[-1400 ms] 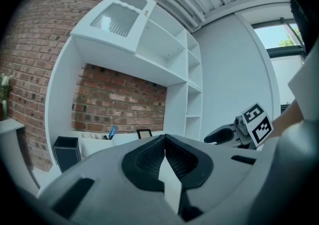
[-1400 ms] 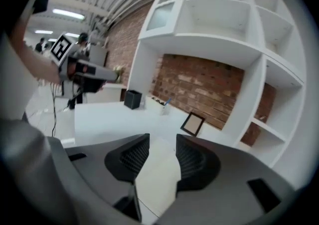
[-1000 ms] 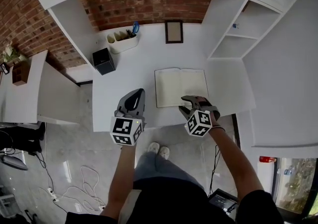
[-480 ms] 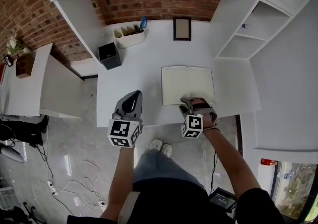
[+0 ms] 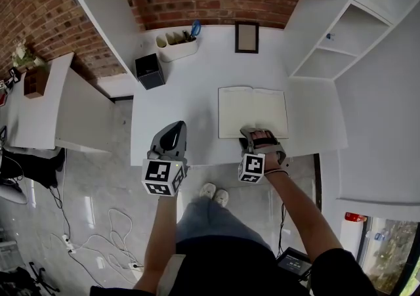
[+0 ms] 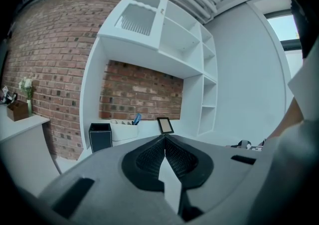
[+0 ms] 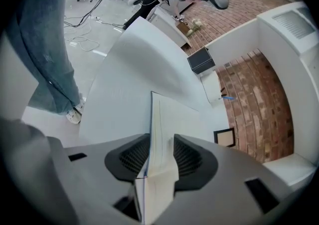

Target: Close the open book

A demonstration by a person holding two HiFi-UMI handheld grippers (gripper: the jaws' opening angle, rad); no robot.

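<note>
My right gripper (image 7: pixel 157 161) has its jaws pinched on the near edge of the open book (image 5: pixel 253 111), whose spine runs away from me. My left gripper (image 6: pixel 164 141), jaws together and empty, hangs well left.

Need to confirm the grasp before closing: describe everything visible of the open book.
The open book lies spread, pages up, near the front edge of the white desk. Its pages look pale cream, edged by a thin dark cover. The right tool is shut on its near edge, close to the spine.
</note>
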